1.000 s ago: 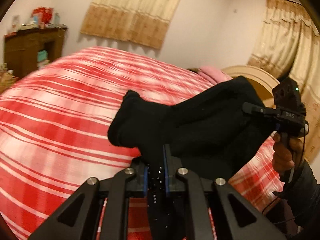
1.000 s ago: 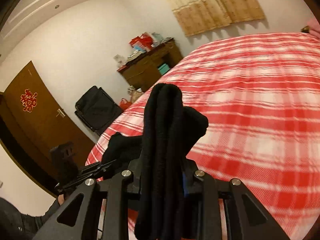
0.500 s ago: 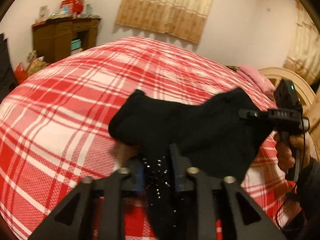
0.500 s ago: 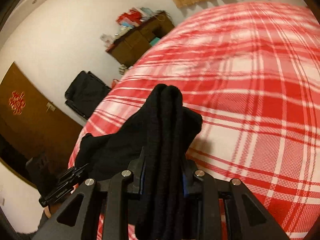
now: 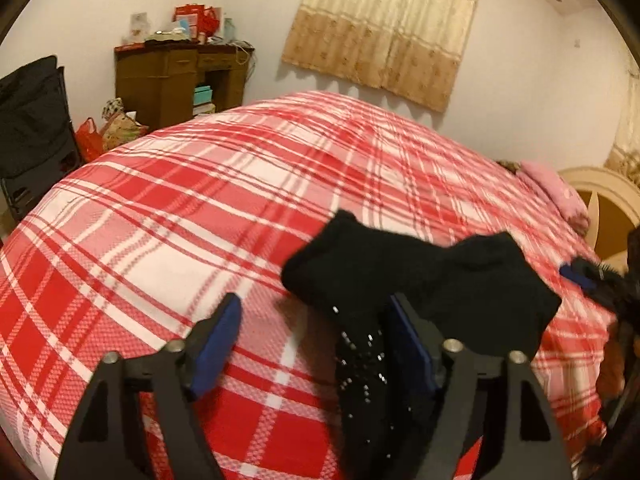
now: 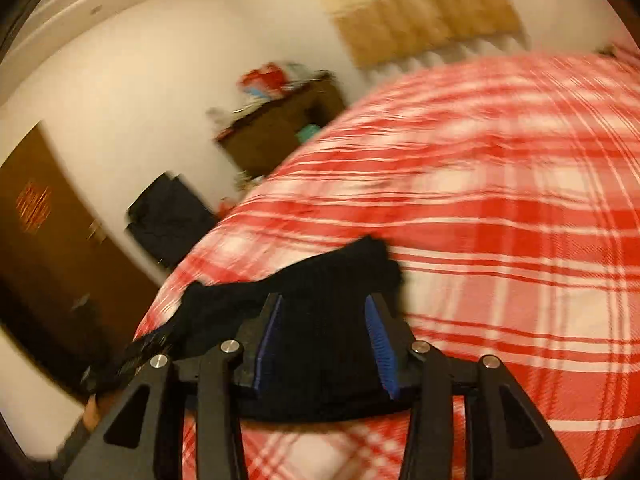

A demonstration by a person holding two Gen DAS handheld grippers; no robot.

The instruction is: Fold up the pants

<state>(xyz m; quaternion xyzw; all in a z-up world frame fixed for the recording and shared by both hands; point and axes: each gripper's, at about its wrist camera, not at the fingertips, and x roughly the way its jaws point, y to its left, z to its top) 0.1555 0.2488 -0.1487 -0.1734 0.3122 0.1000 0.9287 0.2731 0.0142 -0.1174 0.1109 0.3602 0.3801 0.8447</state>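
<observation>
Now both sets of jaws are opening: left gripper (image 5: 316,340) was clamped on the black pants (image 5: 432,292) a second ago and now gapes, cloth only brushing one pad. Right gripper (image 6: 324,344) is parting too, cloth loose between. Pants lie bunched on the plaid bed (image 5: 200,220); this fold reads as released.

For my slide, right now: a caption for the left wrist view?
Left gripper opening, releasing black pants onto the plaid bed.
</observation>
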